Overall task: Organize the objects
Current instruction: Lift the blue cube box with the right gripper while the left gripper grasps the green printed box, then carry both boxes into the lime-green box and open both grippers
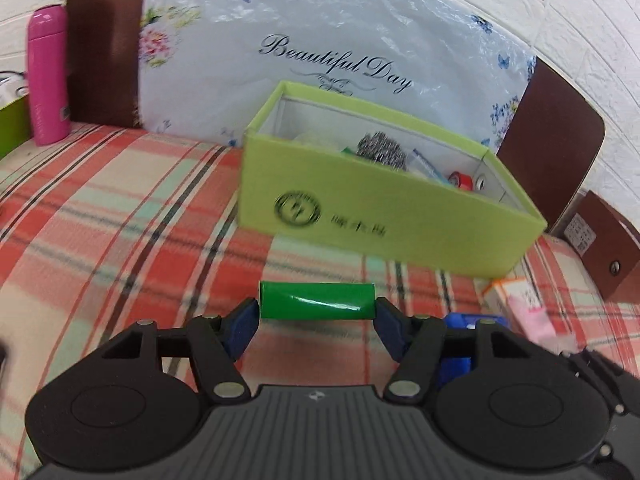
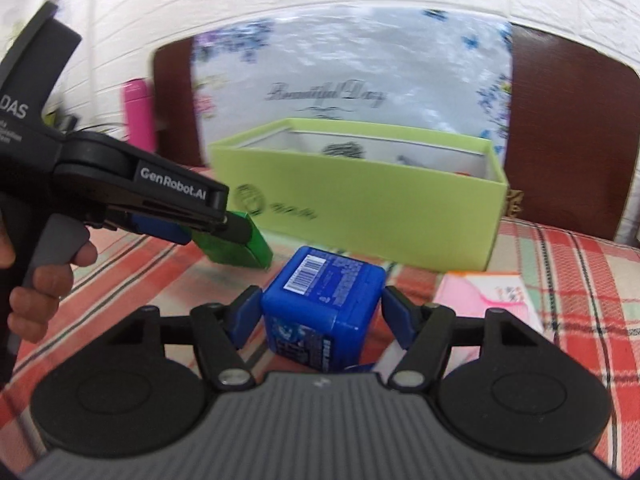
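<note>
At the bottom of the left wrist view, the left gripper [image 1: 317, 312] has its blue pads [image 1: 242, 330] pressed on both ends of a green box [image 1: 316, 301], which lies crosswise between them over the plaid cloth [image 1: 120, 216]. In the right wrist view that same gripper enters from nine o'clock, a hand [image 2: 44, 280] on its handle. The right gripper [image 2: 322, 316] straddles a blue container [image 2: 320, 304] with a barcode on top; its left pad touches the container's side, while the right pad stands a sliver off, so I cannot tell whether it truly pinches. At four o'clock of the container lies a pink packet [image 2: 480, 296]. Farther on, toward twelve o'clock, stands an open lime-green storage box [image 1: 380, 216] holding a steel scourer [image 1: 382, 150] and a small red roll [image 1: 460, 180]. At ten o'clock in the left view stands a pink bottle [image 1: 48, 76]. Behind the box leans a floral panel [image 1: 320, 40] against brown chair backs [image 1: 104, 40].
</note>
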Action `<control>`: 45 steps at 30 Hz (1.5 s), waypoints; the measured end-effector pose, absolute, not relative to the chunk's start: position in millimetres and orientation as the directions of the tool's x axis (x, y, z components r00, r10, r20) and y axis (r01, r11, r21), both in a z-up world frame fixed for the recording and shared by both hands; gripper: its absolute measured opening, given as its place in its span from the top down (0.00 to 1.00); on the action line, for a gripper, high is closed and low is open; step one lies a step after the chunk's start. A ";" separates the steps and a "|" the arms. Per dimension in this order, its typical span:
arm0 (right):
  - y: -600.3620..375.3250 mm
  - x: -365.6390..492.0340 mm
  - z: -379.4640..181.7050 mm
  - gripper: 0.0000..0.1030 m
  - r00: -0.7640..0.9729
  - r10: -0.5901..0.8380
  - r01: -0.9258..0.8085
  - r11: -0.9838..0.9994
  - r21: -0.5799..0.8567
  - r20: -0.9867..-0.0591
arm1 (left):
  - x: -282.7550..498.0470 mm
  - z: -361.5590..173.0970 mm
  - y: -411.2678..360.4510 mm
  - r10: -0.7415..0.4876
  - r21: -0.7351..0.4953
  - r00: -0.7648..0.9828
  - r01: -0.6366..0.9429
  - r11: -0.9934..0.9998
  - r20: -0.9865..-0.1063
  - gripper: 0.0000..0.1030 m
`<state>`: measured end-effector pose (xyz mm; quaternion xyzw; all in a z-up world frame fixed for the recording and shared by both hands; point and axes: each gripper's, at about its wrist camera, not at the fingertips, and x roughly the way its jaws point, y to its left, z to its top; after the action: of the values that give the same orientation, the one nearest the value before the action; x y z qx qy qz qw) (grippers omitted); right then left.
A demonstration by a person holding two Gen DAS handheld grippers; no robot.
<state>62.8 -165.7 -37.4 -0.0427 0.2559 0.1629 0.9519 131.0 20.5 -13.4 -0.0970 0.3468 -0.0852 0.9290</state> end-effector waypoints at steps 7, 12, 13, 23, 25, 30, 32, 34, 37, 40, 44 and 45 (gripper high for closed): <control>-161.6 13.9 -42.3 0.38 0.762 0.335 -0.388 0.921 0.023 -0.554 | 78.4 -39.4 36.6 -0.204 -0.220 0.696 0.067 0.973 -0.689 0.35; -157.7 -1.3 -47.4 0.30 0.749 0.322 -0.401 0.916 -0.010 -0.579 | 67.3 -36.4 41.0 -0.184 -0.215 0.707 0.046 0.976 -0.683 0.26; -156.4 -0.9 -46.6 0.29 0.755 0.317 -0.395 0.918 -0.013 -0.574 | 69.0 -35.1 42.6 -0.189 -0.234 0.708 0.034 0.972 -0.681 0.26; -143.6 22.4 -43.2 0.24 0.785 0.244 -0.295 0.955 0.003 -0.569 | 90.9 -37.9 34.9 -0.168 -0.213 0.703 0.024 0.977 -0.692 0.23; -140.9 24.9 -43.9 0.24 0.795 0.227 -0.280 0.960 -0.008 -0.562 | 95.6 -40.2 32.2 -0.152 -0.188 0.694 0.024 0.982 -0.704 0.23; -140.3 31.1 -48.4 0.31 0.799 0.212 -0.261 0.965 -0.008 -0.564 | 97.2 -44.1 23.2 -0.123 -0.118 0.709 0.056 0.991 -0.695 0.23; -142.8 33.3 -49.7 0.38 0.792 0.215 -0.257 0.966 0.008 -0.571 | 95.3 -44.7 19.3 -0.102 -0.073 0.718 0.072 0.995 -0.688 0.37; -144.8 32.6 -49.6 0.38 0.793 0.223 -0.258 0.966 0.018 -0.567 | 94.0 -43.6 19.7 -0.111 -0.076 0.715 0.081 0.994 -0.690 0.38; -146.8 31.5 -47.1 0.39 0.793 0.241 -0.267 0.963 0.038 -0.560 | 90.0 -35.7 25.2 -0.160 -0.148 0.712 0.079 0.986 -0.683 0.38; -149.2 30.7 -35.5 0.39 0.811 0.252 -0.271 0.962 0.043 -0.528 | 89.0 -16.1 27.0 -0.190 -0.172 0.739 0.101 0.980 -0.646 0.38; -156.5 34.9 -6.7 0.39 0.851 0.266 -0.274 0.960 0.049 -0.452 | 96.4 19.7 27.1 -0.223 -0.188 0.795 0.139 0.972 -0.564 0.38; -159.1 38.1 2.4 0.39 0.863 0.265 -0.273 0.961 0.045 -0.430 | 100.7 28.4 26.3 -0.234 -0.192 0.804 0.152 0.970 -0.546 0.38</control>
<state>38.1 -159.1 2.4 -0.0084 0.2214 0.1393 0.9651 100.7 26.3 28.4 -0.0696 0.2956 -0.1019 0.9473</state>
